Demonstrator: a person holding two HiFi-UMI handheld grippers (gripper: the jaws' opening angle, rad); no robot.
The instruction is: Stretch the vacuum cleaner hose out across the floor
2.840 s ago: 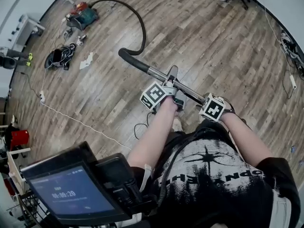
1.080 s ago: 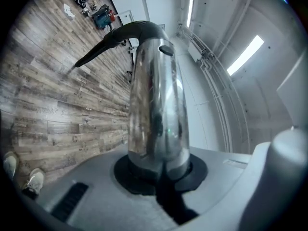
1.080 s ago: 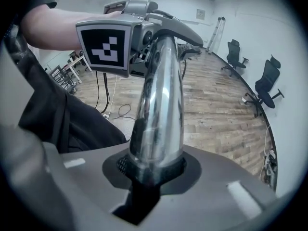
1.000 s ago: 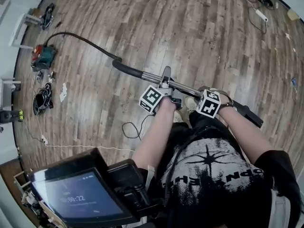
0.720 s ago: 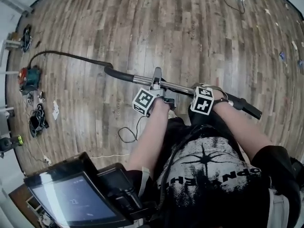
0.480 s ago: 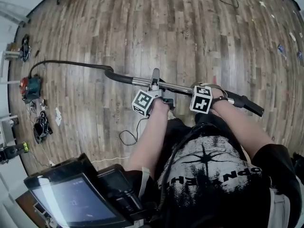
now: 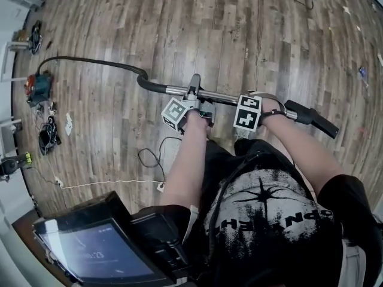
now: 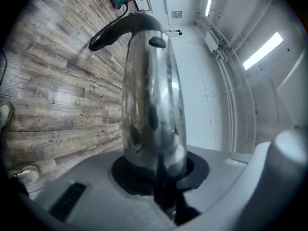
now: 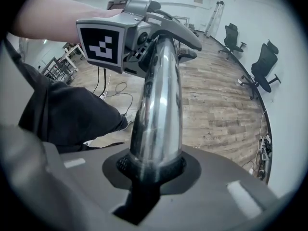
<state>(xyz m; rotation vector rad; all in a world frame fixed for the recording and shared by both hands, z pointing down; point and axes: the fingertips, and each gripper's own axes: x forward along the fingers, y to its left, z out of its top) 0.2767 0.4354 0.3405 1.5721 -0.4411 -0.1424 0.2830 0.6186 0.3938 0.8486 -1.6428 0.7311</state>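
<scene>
Head cam high, steeply down; L/R gripper cams v. close along same metal tube [image 7: 173, 90]

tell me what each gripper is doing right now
Left gripper: closed on the metal wand, jaws just opening slightly.
Right gripper: closed on the metal wand.

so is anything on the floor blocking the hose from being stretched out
Nothing visible blocks it: the hose runs over the wooden floor alone. A thin cable loops beside the person's feet, apart from it.
</scene>
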